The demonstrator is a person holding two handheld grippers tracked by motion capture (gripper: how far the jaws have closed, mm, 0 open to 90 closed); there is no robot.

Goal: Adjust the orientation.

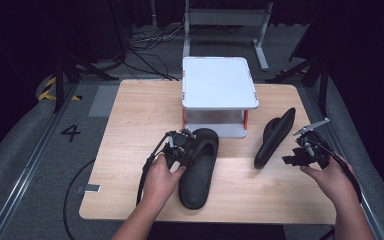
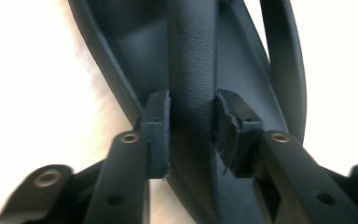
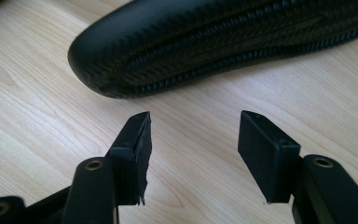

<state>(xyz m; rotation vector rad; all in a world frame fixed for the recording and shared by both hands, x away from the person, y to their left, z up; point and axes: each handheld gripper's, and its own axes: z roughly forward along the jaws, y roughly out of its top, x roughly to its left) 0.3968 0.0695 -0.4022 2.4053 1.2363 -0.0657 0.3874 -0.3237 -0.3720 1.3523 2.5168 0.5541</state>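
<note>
Both hands enter the high view from its near edge. Left gripper [image 1: 184, 145] sits on the strap of a black slide sandal [image 1: 198, 170] lying sole-down on the tabletop [image 1: 130, 115]; the second sandal [image 1: 275, 136] lies just ahead of the right gripper [image 1: 300, 155], beside a white stand [image 1: 219, 82].

Left gripper view: pads [image 2: 157, 133] clenched on the sandal's strap [image 2: 192, 70].

Right gripper view: right gripper [image 3: 193, 154] released, jaws wide apart; the second sandal's ribbed sole [image 3: 223, 44] directly ahead, not touched.
</note>
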